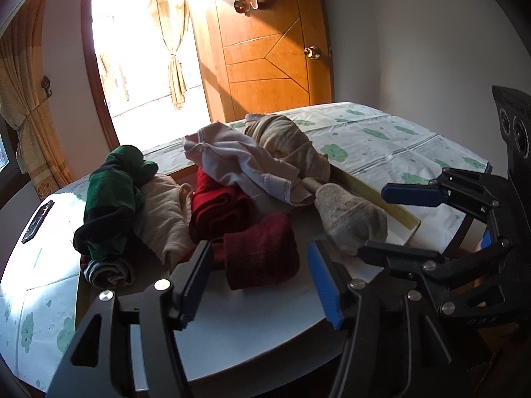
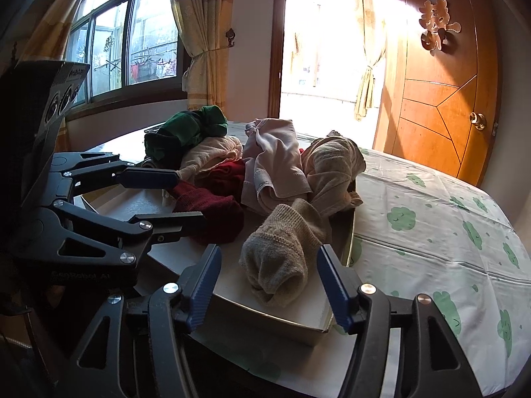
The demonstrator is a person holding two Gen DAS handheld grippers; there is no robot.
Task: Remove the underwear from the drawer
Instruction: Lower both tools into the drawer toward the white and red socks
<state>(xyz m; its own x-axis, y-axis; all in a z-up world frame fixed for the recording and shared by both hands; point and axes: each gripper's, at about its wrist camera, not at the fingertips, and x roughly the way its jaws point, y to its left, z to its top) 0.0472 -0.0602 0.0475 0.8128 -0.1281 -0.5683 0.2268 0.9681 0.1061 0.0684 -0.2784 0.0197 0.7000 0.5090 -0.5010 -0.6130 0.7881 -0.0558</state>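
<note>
Both grippers — left (image 1: 260,285) and right (image 2: 268,285) — gape half-open, empty, low in frame before the drawer (image 2: 348,242) of underwear (image 2: 275,165).

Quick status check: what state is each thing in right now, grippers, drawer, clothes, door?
left gripper: jaws open, nothing between them.
right gripper: jaws open, beige sock just ahead, not gripped.
drawer: out, resting on the bed, full of clothes.
pale underwear: crumpled, on top of the pile.
beige sock: rolled, lying in the drawer.
wooden door: swung open.

Green/black-striped roll (image 1: 109,199), dark red socks (image 1: 262,252), beige sock (image 2: 282,255), white sheet w/ green clouds (image 2: 431,232), blue-padded tongs (image 1: 262,288)
</note>
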